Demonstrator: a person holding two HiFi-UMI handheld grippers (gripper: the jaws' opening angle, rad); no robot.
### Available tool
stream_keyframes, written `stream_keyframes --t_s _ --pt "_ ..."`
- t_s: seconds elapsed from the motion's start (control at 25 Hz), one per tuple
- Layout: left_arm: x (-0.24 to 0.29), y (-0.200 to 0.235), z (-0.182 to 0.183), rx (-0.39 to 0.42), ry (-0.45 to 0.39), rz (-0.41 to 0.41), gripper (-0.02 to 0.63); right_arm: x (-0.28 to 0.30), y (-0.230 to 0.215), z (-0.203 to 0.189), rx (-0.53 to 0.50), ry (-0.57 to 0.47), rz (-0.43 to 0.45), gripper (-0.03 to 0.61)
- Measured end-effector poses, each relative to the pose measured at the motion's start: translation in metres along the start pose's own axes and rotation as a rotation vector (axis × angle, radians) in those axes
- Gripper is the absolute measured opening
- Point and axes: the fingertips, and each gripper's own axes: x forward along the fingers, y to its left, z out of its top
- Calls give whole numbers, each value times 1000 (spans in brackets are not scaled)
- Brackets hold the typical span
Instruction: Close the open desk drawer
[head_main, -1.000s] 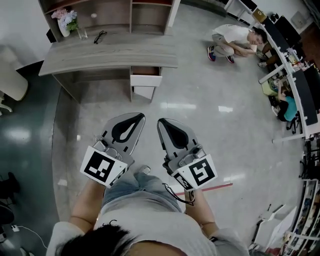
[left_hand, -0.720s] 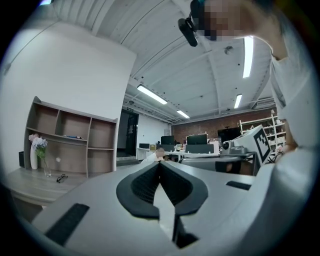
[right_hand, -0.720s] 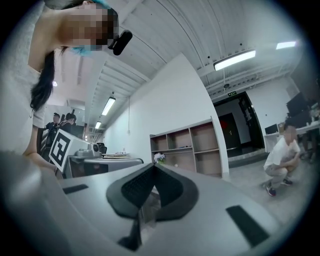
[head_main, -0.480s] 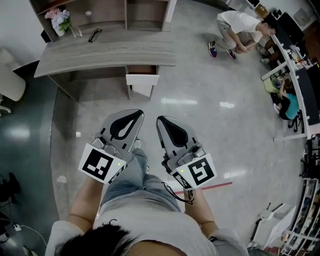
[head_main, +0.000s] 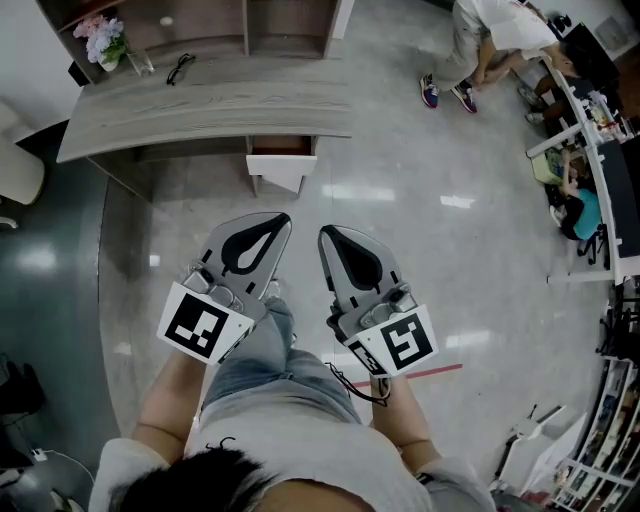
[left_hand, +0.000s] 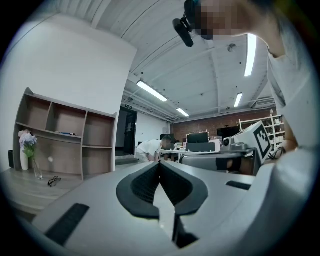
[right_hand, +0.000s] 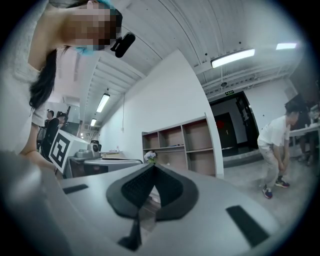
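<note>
The grey wooden desk (head_main: 200, 105) stands across the top of the head view. Under its right end a white drawer (head_main: 283, 163) sticks out, open, with a brown inside showing. Both grippers are held over the floor well short of the desk and point toward it. My left gripper (head_main: 282, 219) is shut, its black pads pressed together on nothing (left_hand: 160, 163). My right gripper (head_main: 327, 233) is shut and empty as well (right_hand: 152, 166). The drawer lies ahead of both tips, roughly between them.
A vase of flowers (head_main: 105, 40) and a pair of glasses (head_main: 180, 68) rest on the desk's left part. A wooden shelf unit (head_main: 250, 20) stands behind it. A white chair (head_main: 15, 170) is at the left. A person (head_main: 480, 40) bends over at the upper right near office desks (head_main: 600, 150).
The desk and drawer have grown slightly nearer to the grippers. Both grippers stay shut side by side. The person at the upper right has risen from a crouch.
</note>
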Motion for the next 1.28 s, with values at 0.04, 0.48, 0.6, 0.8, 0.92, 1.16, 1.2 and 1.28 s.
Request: stream_keyframes --t_s 0.04,0.48,0.6,0.8,0.92,1.16,1.2,1.28 --pt "5 5 0 1 1 1 11 6 -4 0 0 1 1 8" --pt "51 70 -3 -1 -9 -2 11 81 -47 -5 -6 18 25 8" --pt "58 84 -4 -12 -5 -6 11 99 -54 -5 -12 20 30 8" --pt "64 104 -5 -16 -3 -3 11 120 -59 -3 -19 12 41 8" --pt "65 112 -6 -25 -8 3 11 129 -61 -5 -20 17 42 8" --pt "67 128 -11 -31 -15 14 11 142 -69 -15 -16 25 26 8" --pt "68 129 -12 -33 -15 15 11 143 -71 -17 -12 29 24 8" --pt "72 133 -14 -38 -17 17 11 147 -76 -22 -6 38 22 8"
